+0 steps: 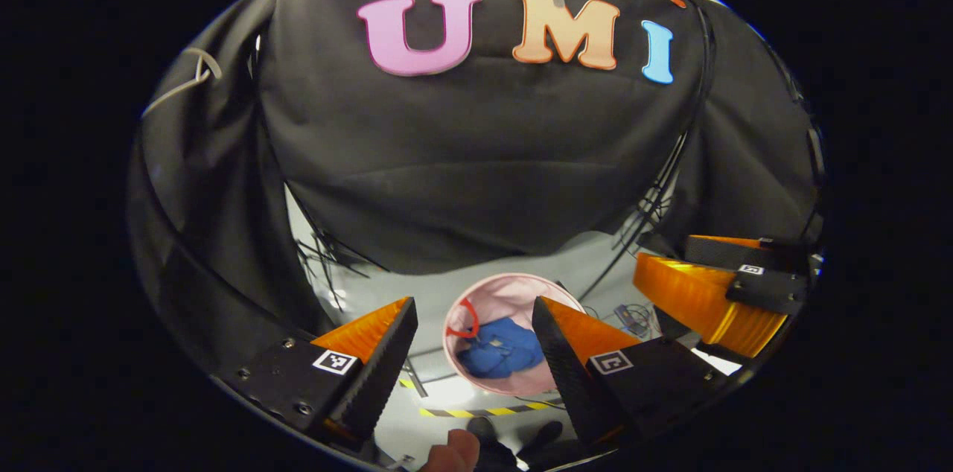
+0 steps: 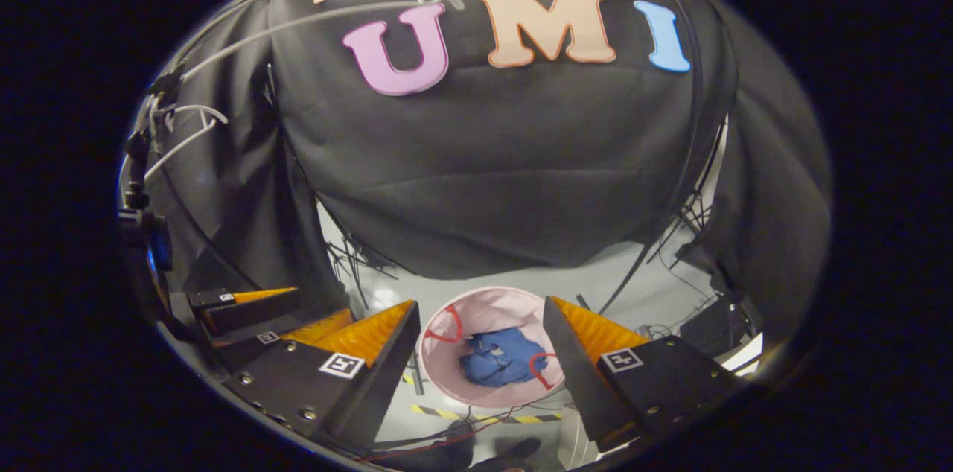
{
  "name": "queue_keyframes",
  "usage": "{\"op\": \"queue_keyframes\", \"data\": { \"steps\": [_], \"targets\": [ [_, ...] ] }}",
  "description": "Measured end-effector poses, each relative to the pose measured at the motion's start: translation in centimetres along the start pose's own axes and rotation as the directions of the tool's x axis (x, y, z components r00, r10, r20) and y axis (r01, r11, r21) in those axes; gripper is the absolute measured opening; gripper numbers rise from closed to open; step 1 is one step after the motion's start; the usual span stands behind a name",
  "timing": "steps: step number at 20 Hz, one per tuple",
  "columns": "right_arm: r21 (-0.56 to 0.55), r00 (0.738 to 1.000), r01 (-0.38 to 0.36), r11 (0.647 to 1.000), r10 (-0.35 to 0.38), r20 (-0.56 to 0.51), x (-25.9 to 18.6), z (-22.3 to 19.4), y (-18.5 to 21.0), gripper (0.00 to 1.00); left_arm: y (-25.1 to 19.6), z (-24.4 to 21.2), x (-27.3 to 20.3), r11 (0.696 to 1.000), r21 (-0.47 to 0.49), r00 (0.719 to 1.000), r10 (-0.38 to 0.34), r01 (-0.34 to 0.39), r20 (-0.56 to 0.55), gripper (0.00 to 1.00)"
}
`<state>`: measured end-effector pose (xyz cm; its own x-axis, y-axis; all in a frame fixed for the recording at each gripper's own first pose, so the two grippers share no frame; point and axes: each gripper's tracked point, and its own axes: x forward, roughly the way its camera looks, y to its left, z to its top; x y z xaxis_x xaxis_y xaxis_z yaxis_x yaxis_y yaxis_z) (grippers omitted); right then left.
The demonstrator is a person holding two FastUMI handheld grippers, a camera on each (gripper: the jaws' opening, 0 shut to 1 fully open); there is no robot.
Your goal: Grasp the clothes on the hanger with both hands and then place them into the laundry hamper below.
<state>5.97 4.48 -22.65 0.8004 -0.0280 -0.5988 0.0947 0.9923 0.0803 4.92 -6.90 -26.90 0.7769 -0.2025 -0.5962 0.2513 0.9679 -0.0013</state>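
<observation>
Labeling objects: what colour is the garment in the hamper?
Blue garment, in the pink hamper; clearest in the right gripper view.

Left gripper (image 1: pixel 474 323) jaws spread wide, empty; right gripper (image 2: pixel 481 327) likewise, side by side.

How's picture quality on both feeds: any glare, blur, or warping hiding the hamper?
Left gripper view: strong fisheye bending, floor shiny with glare, laundry hamper and blue clothes sharp. Right gripper view: same warping, dim edges, hamper clear between the open gripper.
</observation>
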Motion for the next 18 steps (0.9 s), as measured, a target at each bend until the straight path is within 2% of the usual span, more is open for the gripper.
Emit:
{"op": "queue_keyframes", "data": {
  "steps": [7, 8, 9, 11, 15, 18],
  "targets": [
    [-0.04, 0.989, -0.046, 0.998, 0.051, 0.138, -5.7, 5.0, -0.6, 0.99, -2.4, 5.0, -6.5, 0.999, -0.034, 0.988, 0.037, -0.032, 0.15, 0.98],
    [-0.043, 0.987, -0.05, 0.998, 0.056, 0.15, -5.5, 4.8, -0.6, 0.94, -2.7, 5.9, -7.6, 0.999, -0.044, 0.984, 0.039, -0.032, 0.176, 0.98],
    [-0.041, 0.985, -0.057, 0.998, 0.063, 0.159, -6.1, 5.1, -0.6, 0.99, -2.9, 6.9, -8.6, 0.998, -0.047, 0.979, 0.04, -0.031, 0.201, 0.98],
    [-0.024, 0.979, -0.09, 0.996, 0.093, 0.181, -7.5, 5.8, -0.3, 0.99, -3.2, 8.1, -10.7, 0.999, -0.041, 0.968, 0.037, -0.028, 0.25, 0.98],
    [-0.031, 0.958, -0.091, 0.995, 0.096, 0.27, -10.9, 8.6, -0.7, 0.99, -3.2, 10.2, -14.2, 0.998, -0.056, 0.937, 0.043, -0.025, 0.346, 0.98],
    [-0.056, 0.941, -0.082, 0.995, 0.096, 0.323, -13.5, 10.2, -0.9, 0.99, -2.6, 12.0, -16.9, 0.997, -0.069, 0.899, 0.068, -0.041, 0.433, 0.97]
  ]
}}
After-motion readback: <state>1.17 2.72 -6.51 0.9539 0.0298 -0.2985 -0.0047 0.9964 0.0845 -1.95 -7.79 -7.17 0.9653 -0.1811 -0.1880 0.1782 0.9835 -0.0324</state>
